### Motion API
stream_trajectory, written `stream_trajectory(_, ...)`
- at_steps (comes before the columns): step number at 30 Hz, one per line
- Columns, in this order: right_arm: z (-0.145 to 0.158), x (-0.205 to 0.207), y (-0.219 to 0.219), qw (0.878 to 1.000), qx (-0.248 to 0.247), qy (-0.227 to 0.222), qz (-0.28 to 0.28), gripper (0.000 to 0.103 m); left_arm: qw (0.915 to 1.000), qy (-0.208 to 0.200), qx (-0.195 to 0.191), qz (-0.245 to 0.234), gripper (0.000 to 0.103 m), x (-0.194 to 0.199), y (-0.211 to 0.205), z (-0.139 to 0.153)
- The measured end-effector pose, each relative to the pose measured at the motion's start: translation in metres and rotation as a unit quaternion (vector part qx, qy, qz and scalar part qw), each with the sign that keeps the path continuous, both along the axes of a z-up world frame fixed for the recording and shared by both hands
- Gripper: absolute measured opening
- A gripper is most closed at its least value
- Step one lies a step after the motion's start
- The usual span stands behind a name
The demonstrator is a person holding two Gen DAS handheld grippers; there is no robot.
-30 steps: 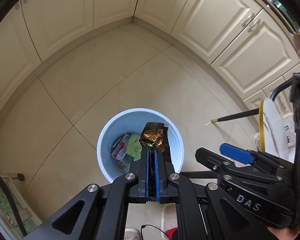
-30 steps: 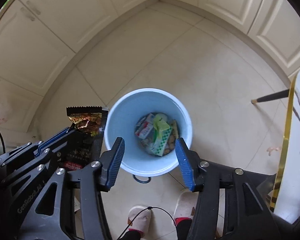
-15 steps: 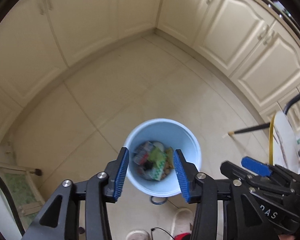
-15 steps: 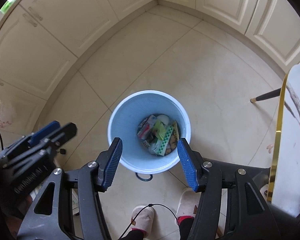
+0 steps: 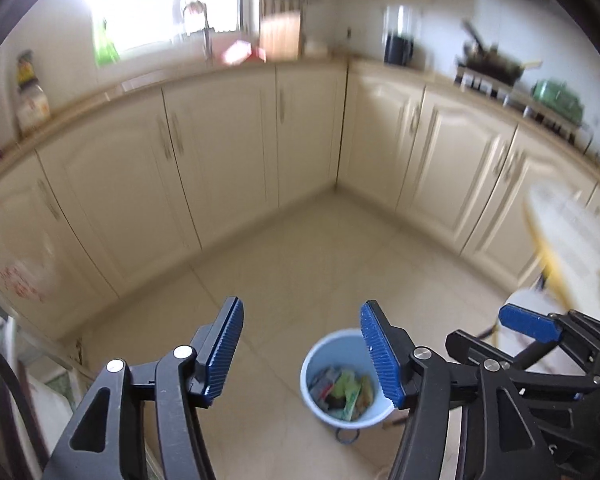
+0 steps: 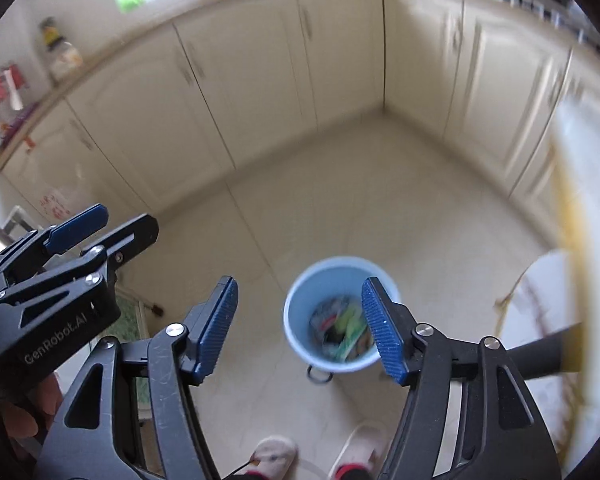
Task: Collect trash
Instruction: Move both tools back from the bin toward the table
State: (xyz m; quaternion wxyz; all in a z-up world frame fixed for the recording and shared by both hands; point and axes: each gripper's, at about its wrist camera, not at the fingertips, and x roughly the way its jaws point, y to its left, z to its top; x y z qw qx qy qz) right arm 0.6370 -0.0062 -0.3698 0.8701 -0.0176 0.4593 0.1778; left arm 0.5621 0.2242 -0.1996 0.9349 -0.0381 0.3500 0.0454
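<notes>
Stood in a cream kitchen corner, cabinets along both far walls under a cluttered surface. Held left gripper and right gripper spread wide and empty above the tiled floor. Saw trash lying in the blue bin, table at right.

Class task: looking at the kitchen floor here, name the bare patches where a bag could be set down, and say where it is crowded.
Bare tile runs from the blue bin back to the corner cabinets, and left of the bin toward the left cabinet run. It is crowded at the bin's right, by the round table, and just below it, by the slippers.
</notes>
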Motion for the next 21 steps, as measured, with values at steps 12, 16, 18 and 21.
stream_trajectory(12,0.186,-0.133,-0.055,0.973,-0.013,-0.224,-0.051,0.095,0.9734,-0.224,0.047,-0.004,0.094,-0.16,-0.083,0.124)
stream_trajectory(16,0.233,-0.173,-0.076,0.959,-0.001,-0.273,-0.077,0.103,0.9609,-0.272,0.05,-0.013,0.102,-0.213,-0.119,0.128)
stream_trajectory(18,0.251,-0.198,-0.09,0.948,-0.005,-0.304,-0.094,0.103,0.959,-0.28,0.034,-0.025,0.102,-0.235,-0.137,0.122)
stream_trajectory(21,0.278,-0.233,-0.109,0.931,-0.01,-0.348,-0.109,0.103,0.9533,-0.3,0.015,-0.032,0.102,-0.28,-0.136,0.12)
